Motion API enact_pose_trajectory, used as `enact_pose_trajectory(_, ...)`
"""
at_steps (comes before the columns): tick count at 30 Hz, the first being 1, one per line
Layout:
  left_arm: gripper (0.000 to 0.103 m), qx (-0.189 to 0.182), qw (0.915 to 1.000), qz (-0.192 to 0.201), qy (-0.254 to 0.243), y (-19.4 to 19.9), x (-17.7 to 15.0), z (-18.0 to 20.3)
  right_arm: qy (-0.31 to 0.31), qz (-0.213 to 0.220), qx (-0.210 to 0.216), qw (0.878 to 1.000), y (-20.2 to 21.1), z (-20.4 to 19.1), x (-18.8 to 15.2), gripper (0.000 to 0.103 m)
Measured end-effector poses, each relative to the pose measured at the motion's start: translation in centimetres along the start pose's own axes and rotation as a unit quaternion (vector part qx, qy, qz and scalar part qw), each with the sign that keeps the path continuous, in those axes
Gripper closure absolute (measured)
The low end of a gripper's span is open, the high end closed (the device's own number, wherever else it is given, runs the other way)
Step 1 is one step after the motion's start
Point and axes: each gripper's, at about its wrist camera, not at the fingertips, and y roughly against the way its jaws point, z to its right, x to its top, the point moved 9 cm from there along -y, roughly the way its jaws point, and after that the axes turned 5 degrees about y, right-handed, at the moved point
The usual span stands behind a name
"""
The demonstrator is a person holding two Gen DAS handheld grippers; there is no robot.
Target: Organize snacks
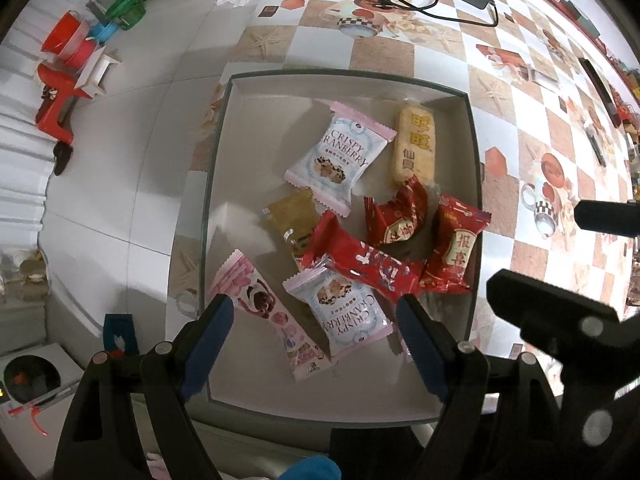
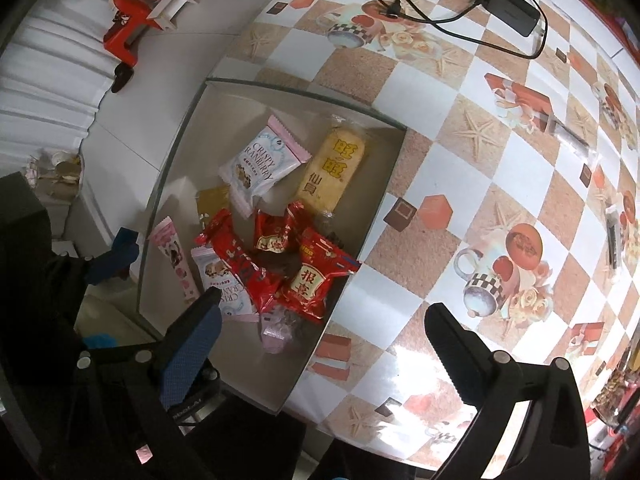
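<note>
in the tray (image 1: pixel 224 168) the yellow rice cracker (image 1: pixel 414 146) lies lengthwise, 12 to 6 o'clock; the long red bar (image 1: pixel 360 264) runs 10 to 4. the left tool (image 1: pixel 316 332) and right tool (image 2: pixel 324 340) both gape wide, empty.

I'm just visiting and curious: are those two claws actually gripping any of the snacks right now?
No. The left claw and the right claw both stand open and empty above the tray of snacks.

A gold packet (image 1: pixel 289 216) at the tray's centre lies half under a cranberry pack (image 1: pixel 334 158); clutter (image 2: pixel 616 396) at four o'clock is blurred, perhaps more snacks
</note>
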Motion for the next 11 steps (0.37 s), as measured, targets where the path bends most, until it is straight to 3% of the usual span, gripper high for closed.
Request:
enact_pose_trajectory(6, 0.017, -0.002, 1.0000, -0.003, 0.005, 1.4, 0.0, -0.2, 0.000, 0.000, -0.001, 1.000, 0.2, -0.2, -0.1, 0.001)
enact_pose_trajectory(11, 0.017, -0.005, 0.9996, 0.028, -0.004, 2.8, 0.1, -0.2, 0.001, -0.001, -0.001, 1.000, 0.2, -0.3, -0.2, 0.001)
